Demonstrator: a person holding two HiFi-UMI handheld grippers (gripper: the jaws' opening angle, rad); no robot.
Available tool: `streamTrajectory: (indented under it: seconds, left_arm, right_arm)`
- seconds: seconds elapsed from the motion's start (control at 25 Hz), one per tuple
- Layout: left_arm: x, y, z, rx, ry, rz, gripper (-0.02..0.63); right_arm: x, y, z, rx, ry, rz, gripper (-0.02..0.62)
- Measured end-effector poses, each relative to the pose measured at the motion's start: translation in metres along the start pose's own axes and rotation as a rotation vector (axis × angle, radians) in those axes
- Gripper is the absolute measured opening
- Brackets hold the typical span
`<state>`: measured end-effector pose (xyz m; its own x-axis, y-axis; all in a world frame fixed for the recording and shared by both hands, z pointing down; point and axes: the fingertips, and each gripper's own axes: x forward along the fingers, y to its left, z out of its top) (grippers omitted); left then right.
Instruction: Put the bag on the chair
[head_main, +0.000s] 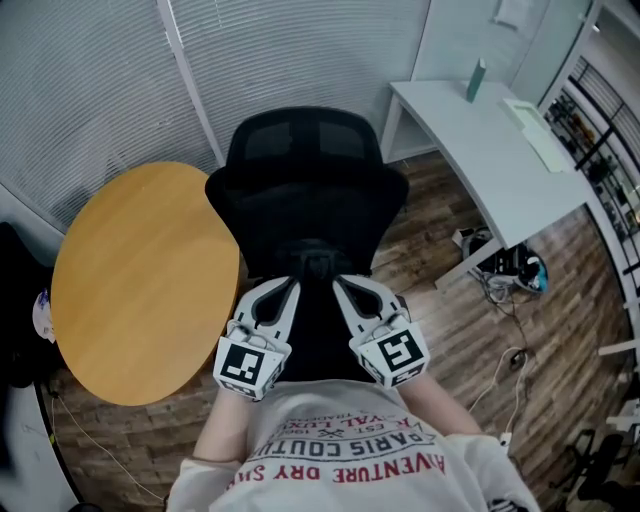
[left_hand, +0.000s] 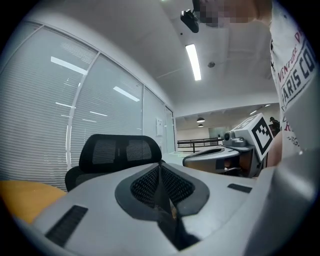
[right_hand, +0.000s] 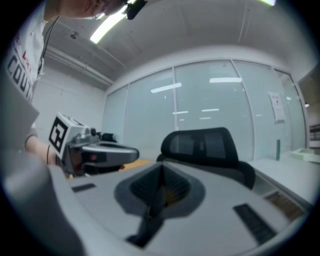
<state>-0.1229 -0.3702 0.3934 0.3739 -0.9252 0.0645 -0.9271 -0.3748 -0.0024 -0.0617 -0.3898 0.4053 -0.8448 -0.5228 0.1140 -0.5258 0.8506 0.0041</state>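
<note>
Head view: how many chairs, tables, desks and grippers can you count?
chair: 1
table: 1
desk: 1
grippers: 2 (left gripper, right gripper)
Total: 5

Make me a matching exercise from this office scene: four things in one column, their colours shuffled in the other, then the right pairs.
Things:
1. round table
2. chair
3. desk
4. bottle

Colours:
A. white
B. teal
C. black
D. yellow-brown

Pairs: 1-D, 2-C, 3-A, 4-B
</note>
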Motion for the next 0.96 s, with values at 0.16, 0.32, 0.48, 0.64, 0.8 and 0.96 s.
streamTrajectory:
  seconds: [0.16, 0.32, 0.48, 0.64, 0.8, 0.96]
  left_arm:
    - [0.000, 0.000, -0.001, -0.002, -0.006, -0.003, 0.043]
    - [0.001, -0.002, -0.003, -0.012, -0.003, -0.021, 0.042]
    - [0.000, -0.007, -0.002, -0.013, -0.014, -0.041, 0.043]
    - [0.000, -0.010, -0.004, -0.005, 0.004, -0.041, 0.043]
    - [0.001, -0.015, -0.005, -0.006, 0.016, -0.050, 0.043]
    - [0.002, -0.017, -0.007, -0.013, 0.019, -0.048, 0.043]
  right_arm:
    - [0.000, 0.001, 0.001, 0.002, 0.004, -0.008, 0.026]
    - [0.000, 0.003, 0.000, -0.001, 0.007, 0.012, 0.026]
    - [-0.001, 0.004, -0.001, 0.008, 0.007, 0.022, 0.026]
    - [-0.004, 0.002, -0.001, 0.006, 0.016, 0.001, 0.026]
    - [-0.007, 0.001, -0.002, 0.012, 0.008, -0.004, 0.026]
    - [-0.010, 0.001, -0.003, 0.007, 0.011, -0.002, 0.026]
